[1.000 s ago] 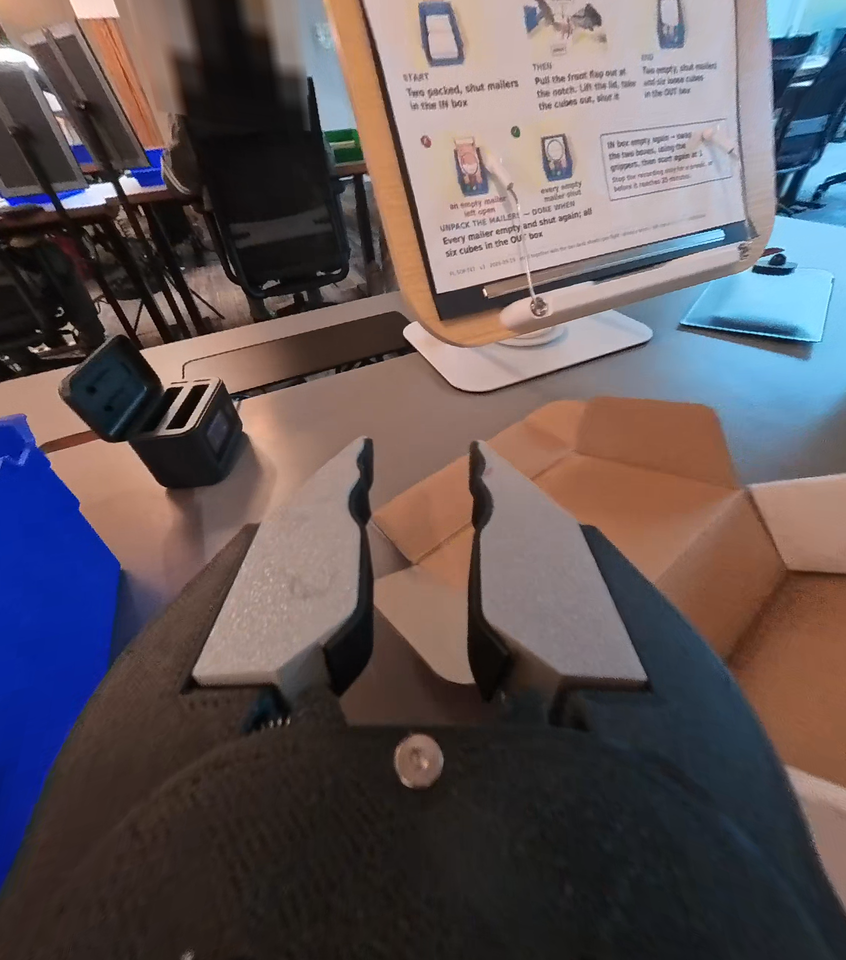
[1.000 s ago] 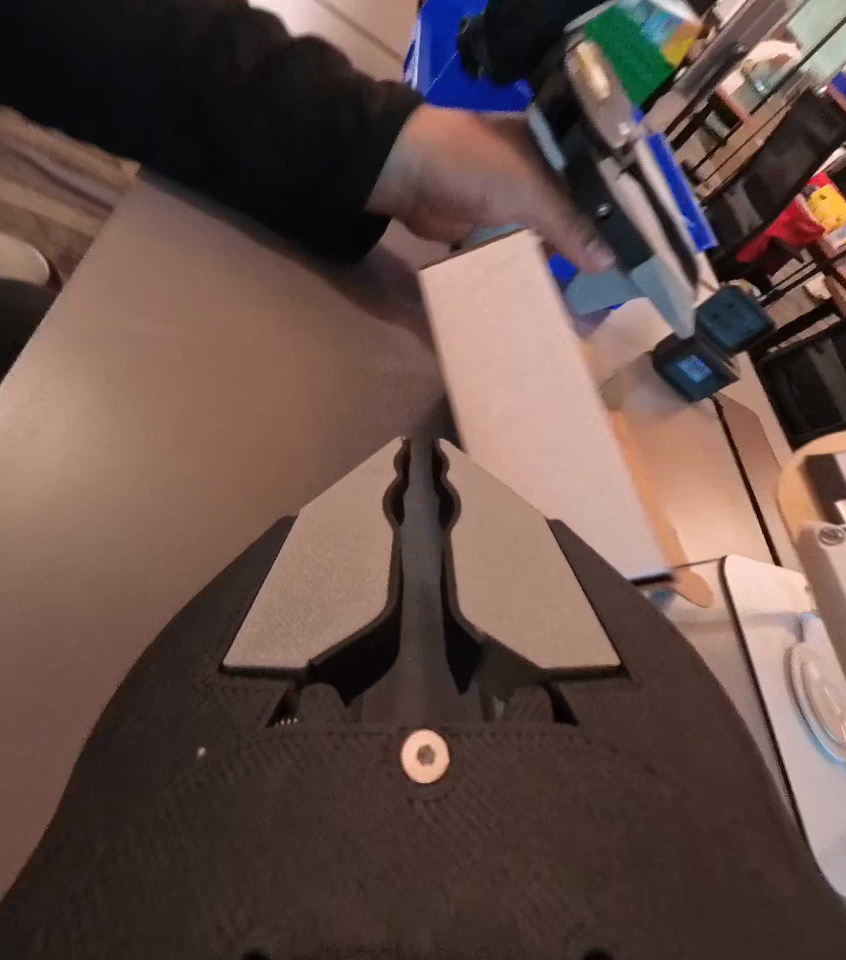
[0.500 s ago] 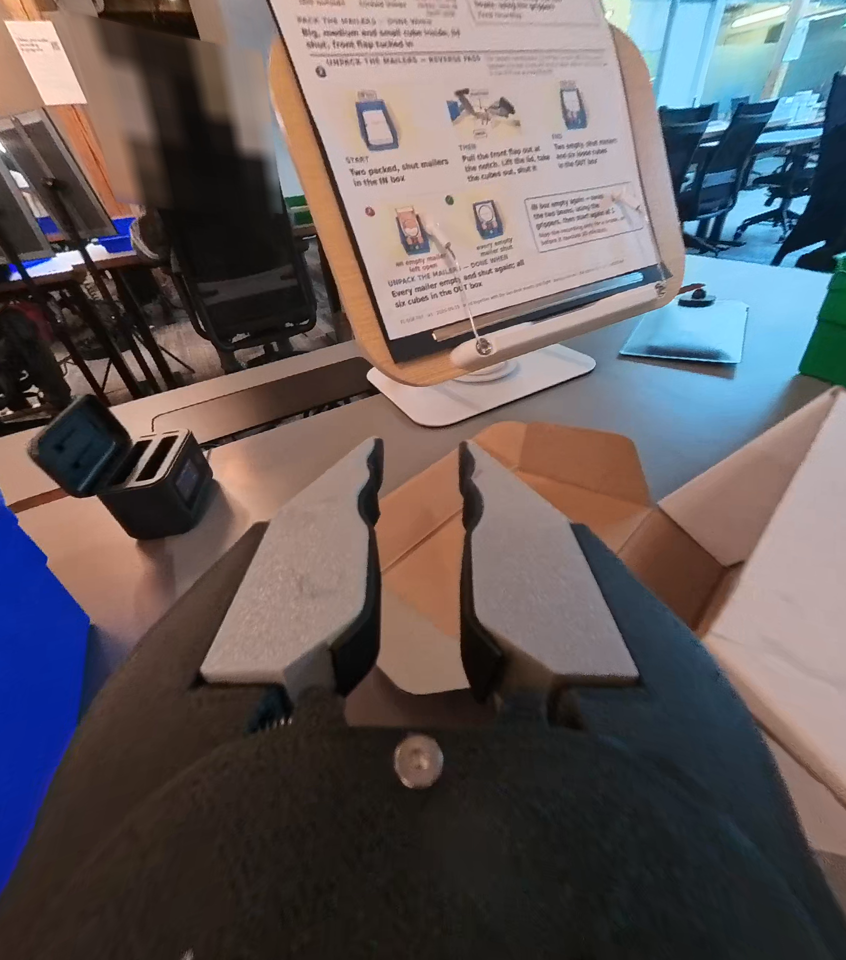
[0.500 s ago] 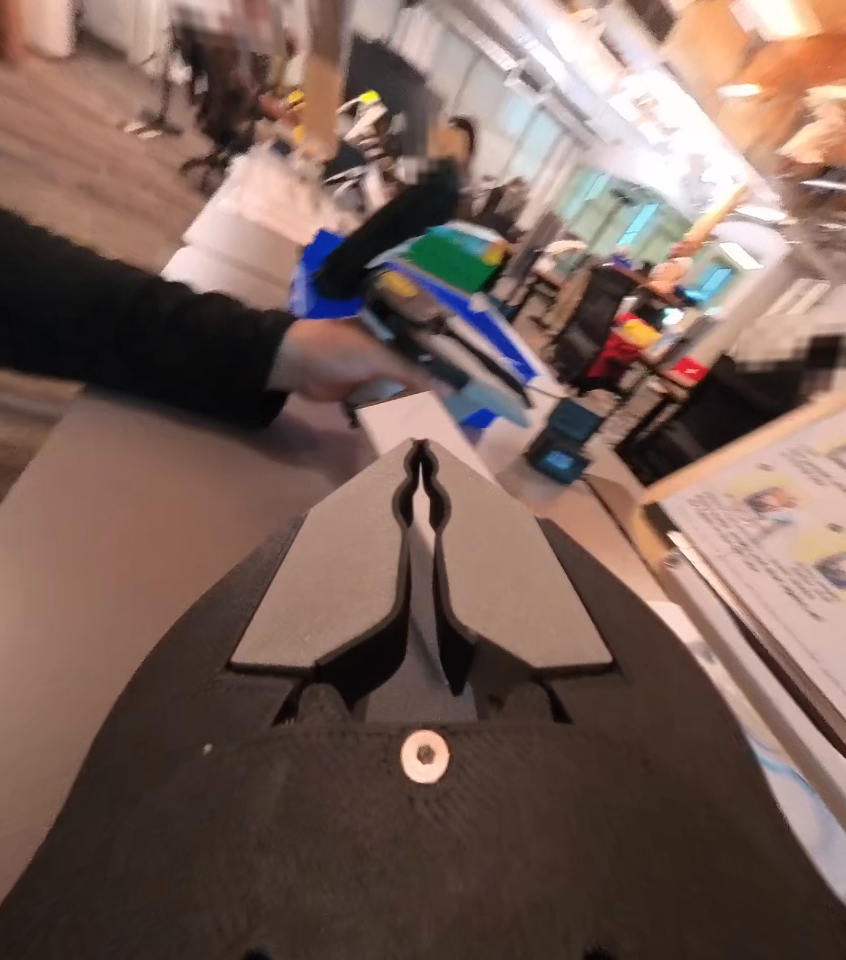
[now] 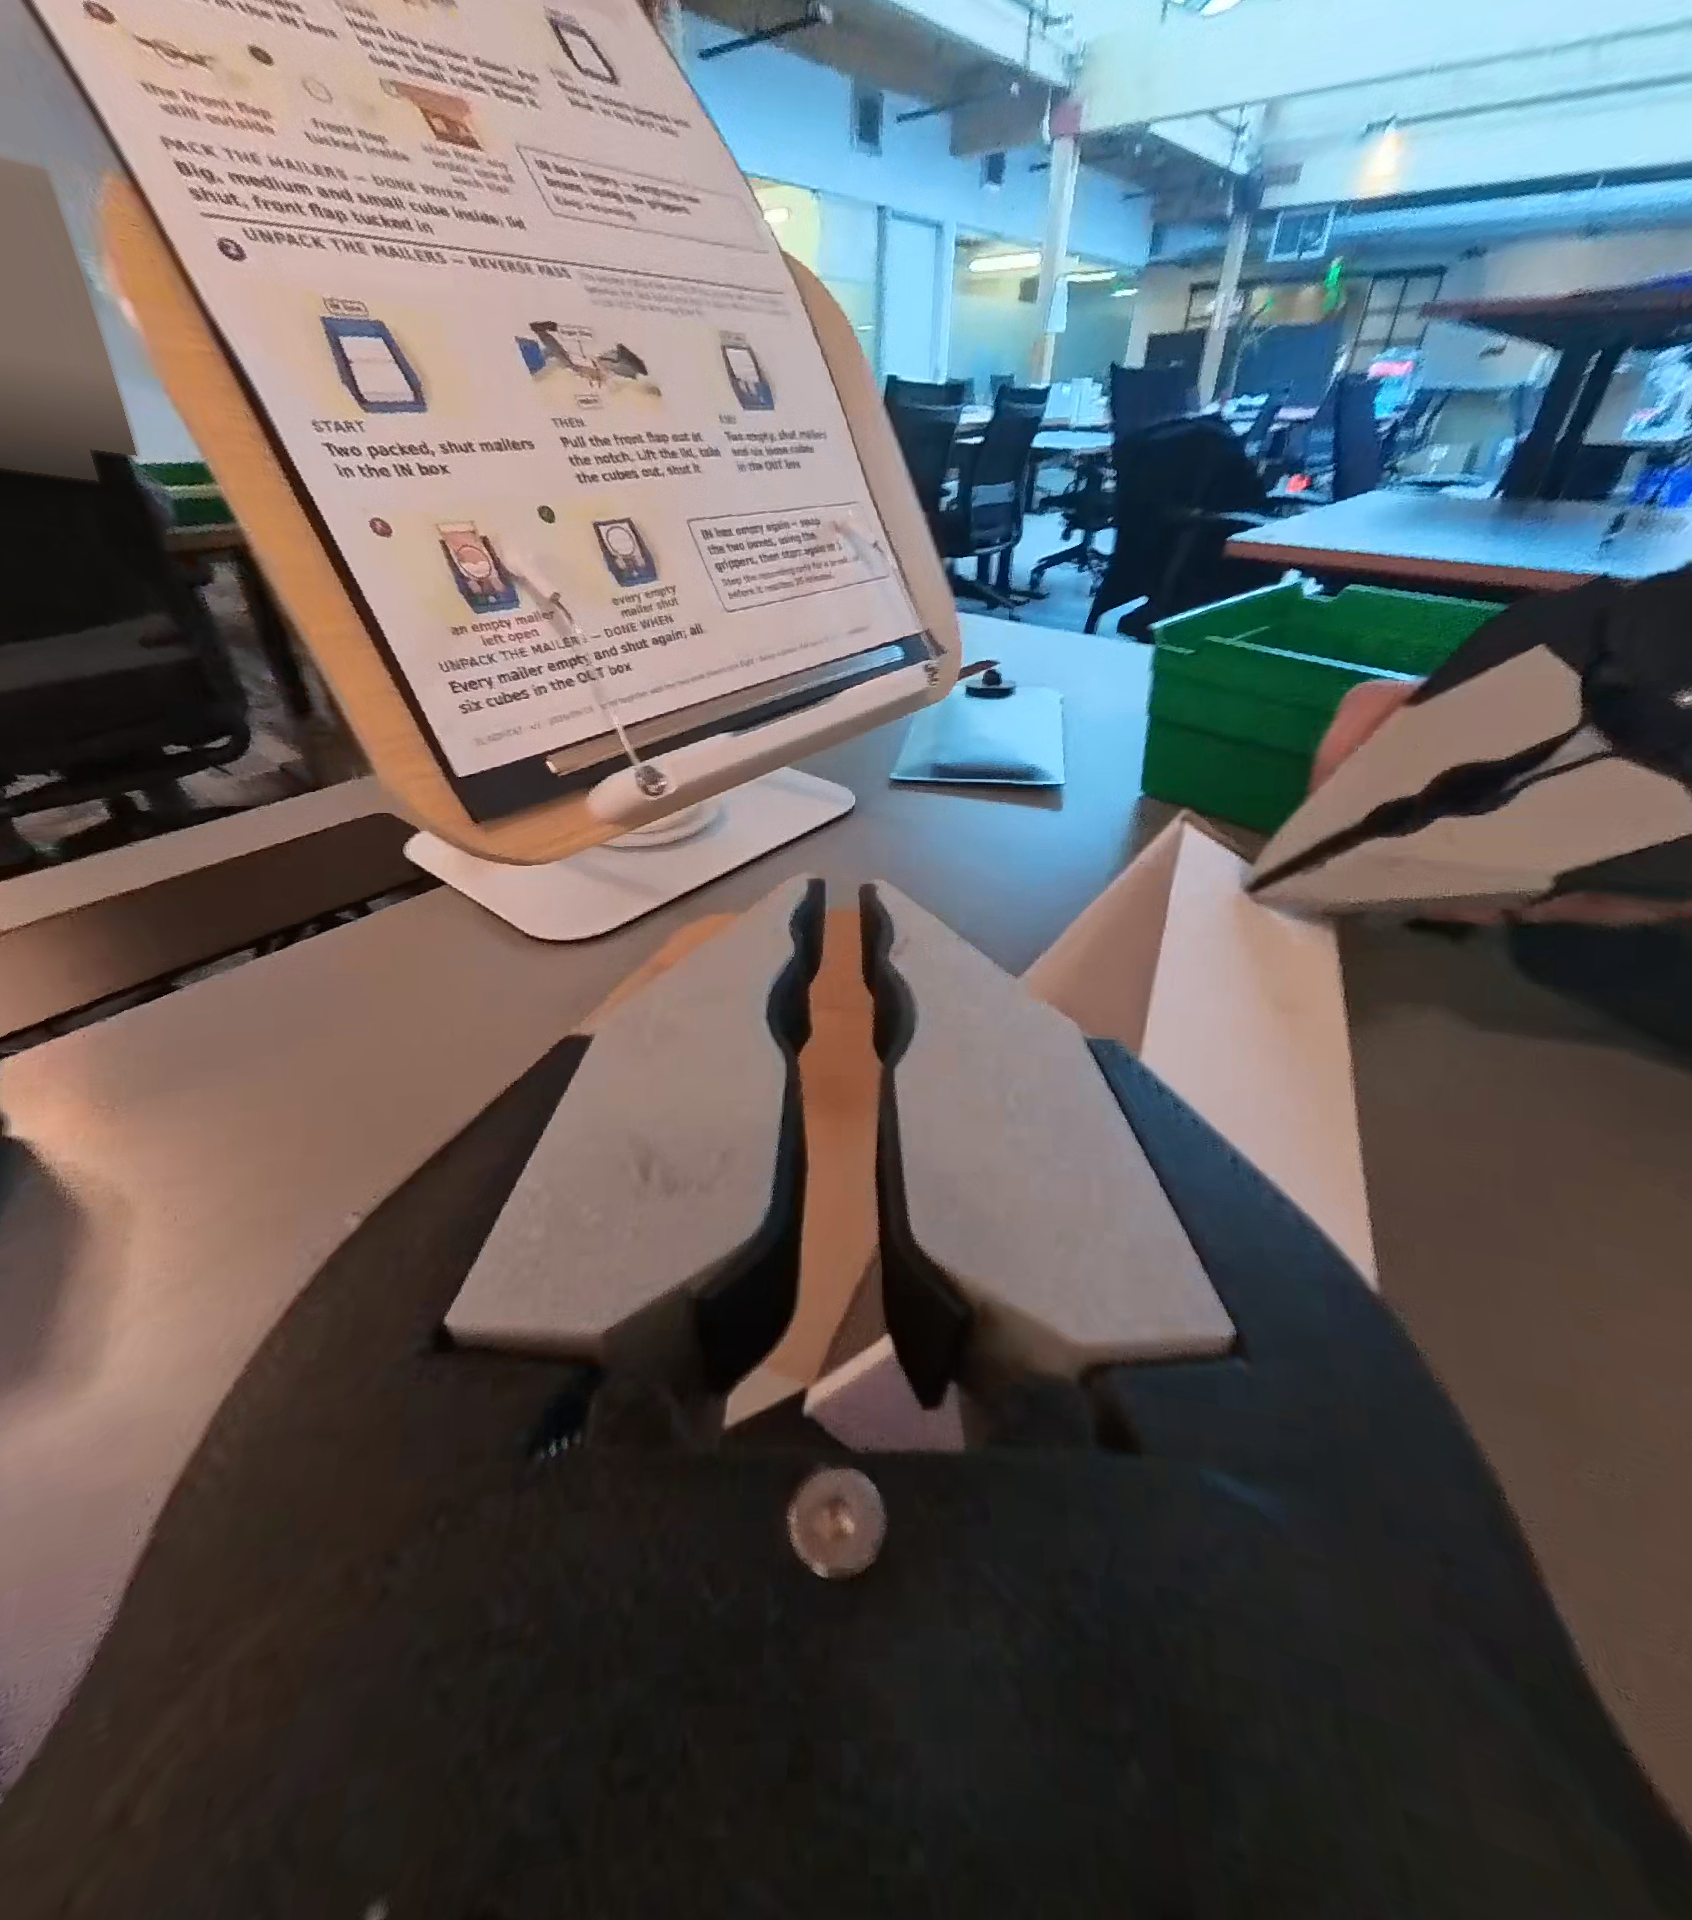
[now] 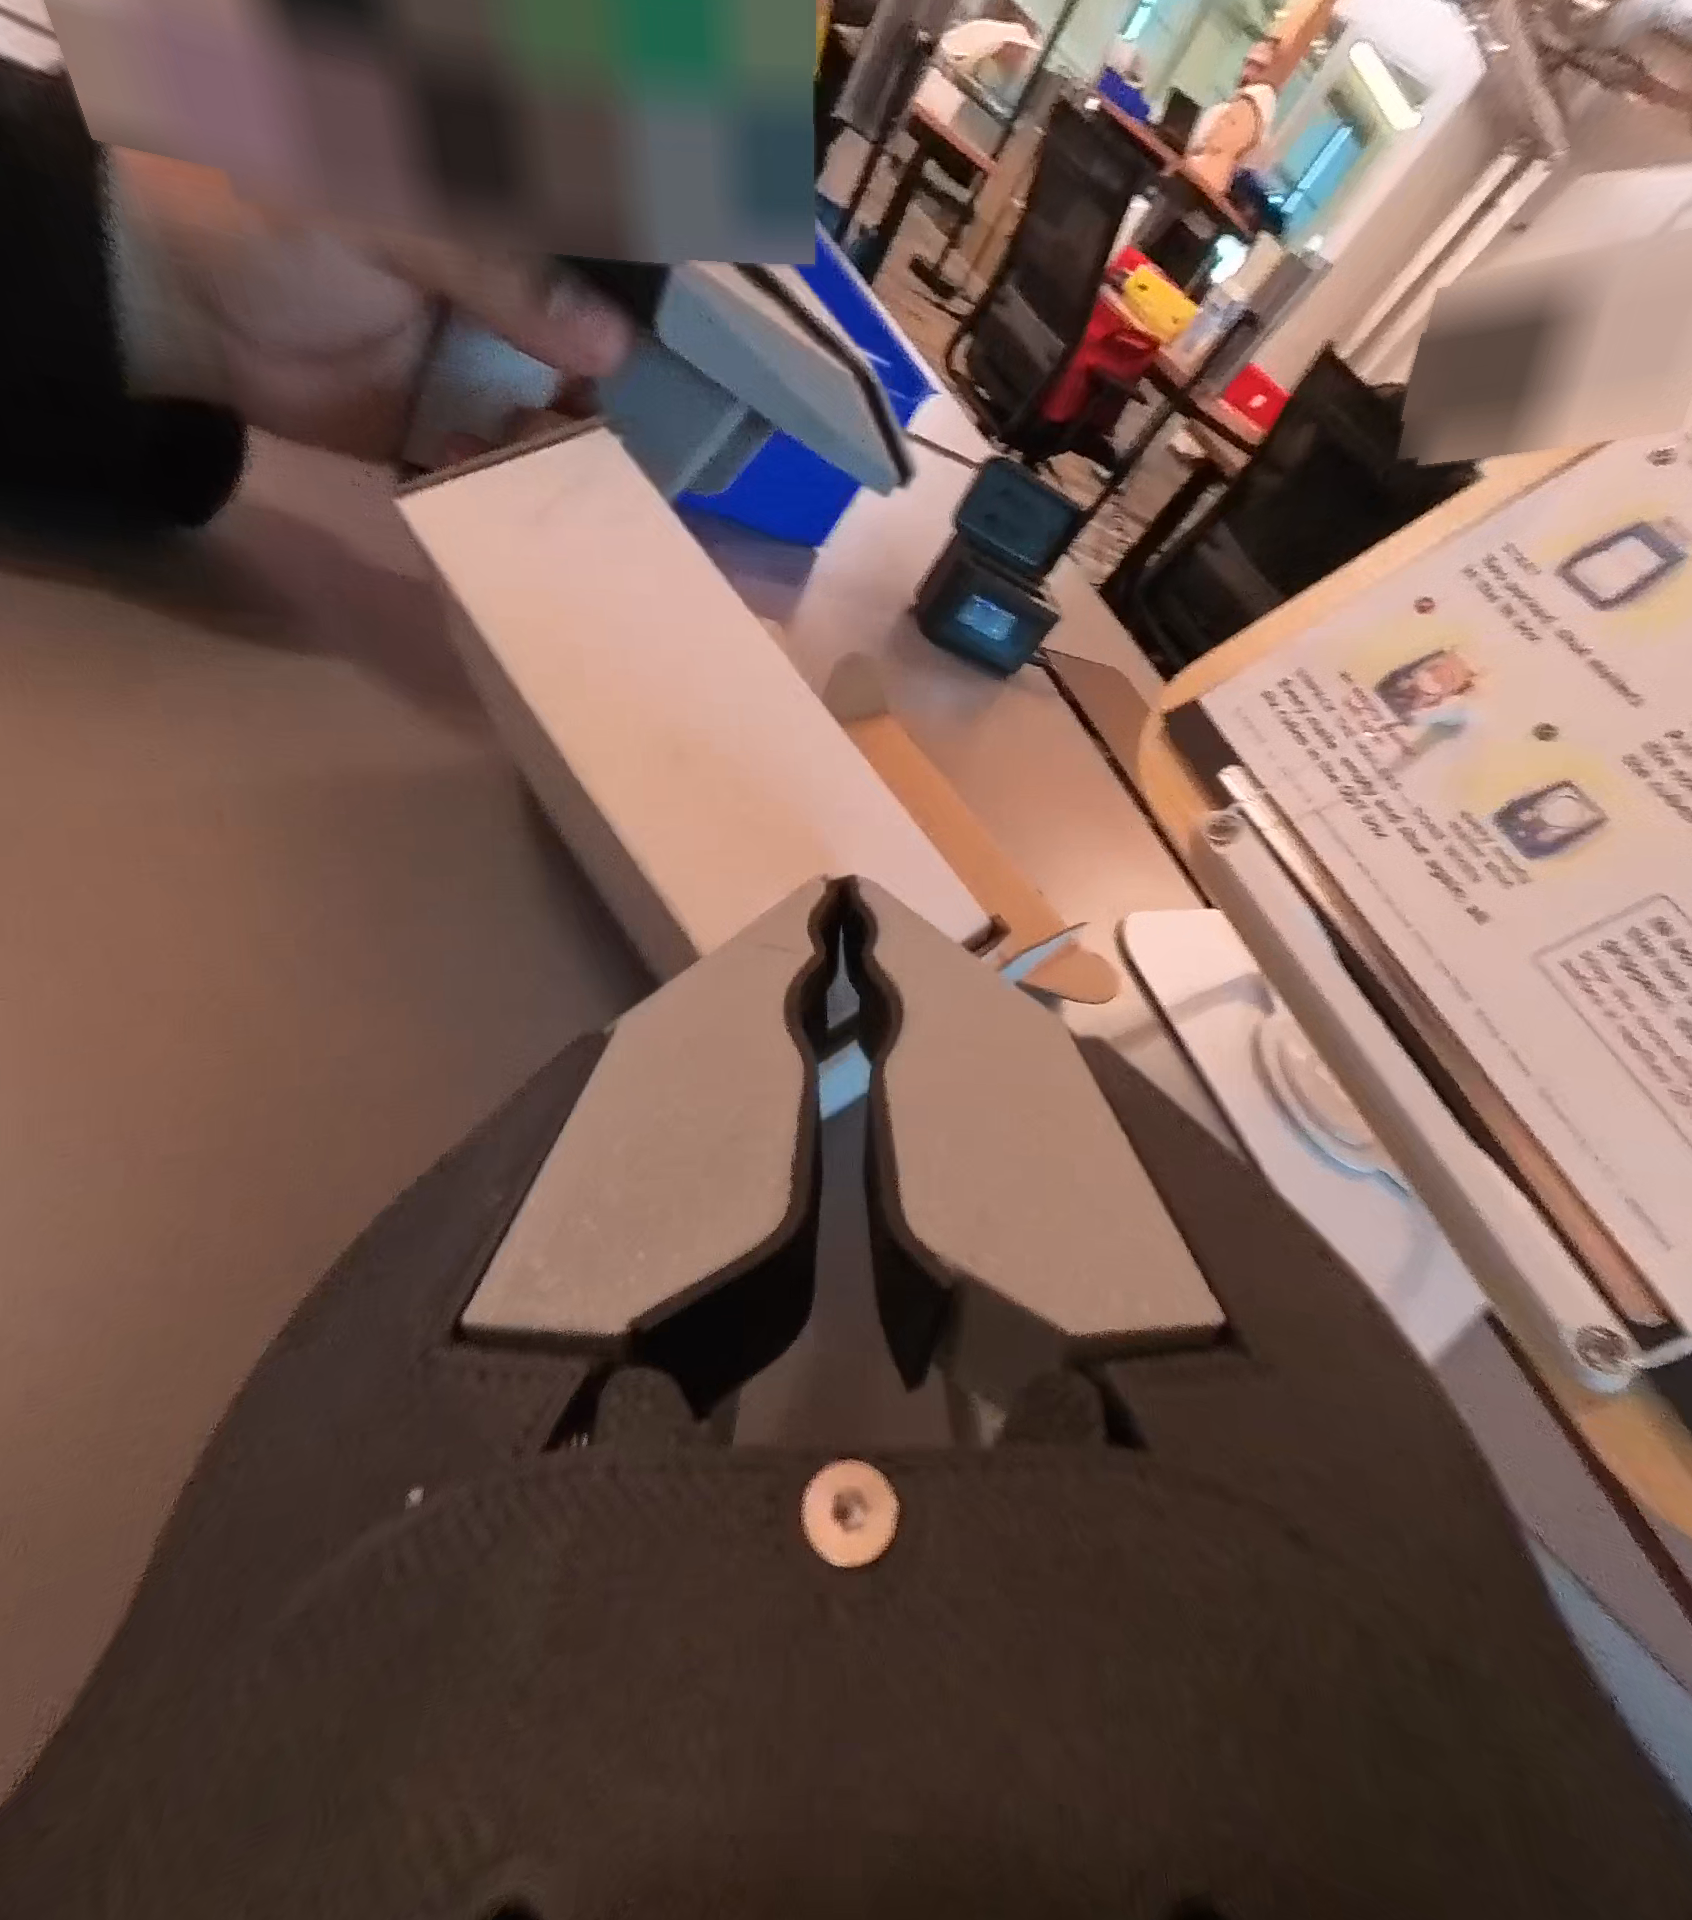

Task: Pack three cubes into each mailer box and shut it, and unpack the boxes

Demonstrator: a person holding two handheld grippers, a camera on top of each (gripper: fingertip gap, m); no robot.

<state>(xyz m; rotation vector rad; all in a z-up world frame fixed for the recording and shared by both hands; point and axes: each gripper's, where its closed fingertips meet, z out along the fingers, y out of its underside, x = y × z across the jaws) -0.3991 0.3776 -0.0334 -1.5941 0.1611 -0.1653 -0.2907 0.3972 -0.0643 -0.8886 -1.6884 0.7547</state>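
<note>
The left gripper (image 5: 834, 914), grey-fingered on a black body, hangs low over the grey table (image 5: 281, 1049) with its jaws nearly together, a narrow slit between them and nothing pinched; through the slit shows the brown inner face of a cardboard flap (image 5: 837, 1039). Just right of it lies the white cardboard mailer box (image 5: 1247, 1049), its lid down and its brown tuck flap (image 6: 967, 831) sticking out along the far edge. The right gripper (image 6: 847, 914) has its tips pressed together at that box's near corner; whether card sits between them I cannot tell. Beyond the box stand a wooden-backed instruction board on a white stand (image 5: 551, 457), a green plastic bin (image 5: 1257, 686), a blue plastic bin (image 6: 800, 457) and a small black open-lidded case (image 6: 993, 587).
</note>
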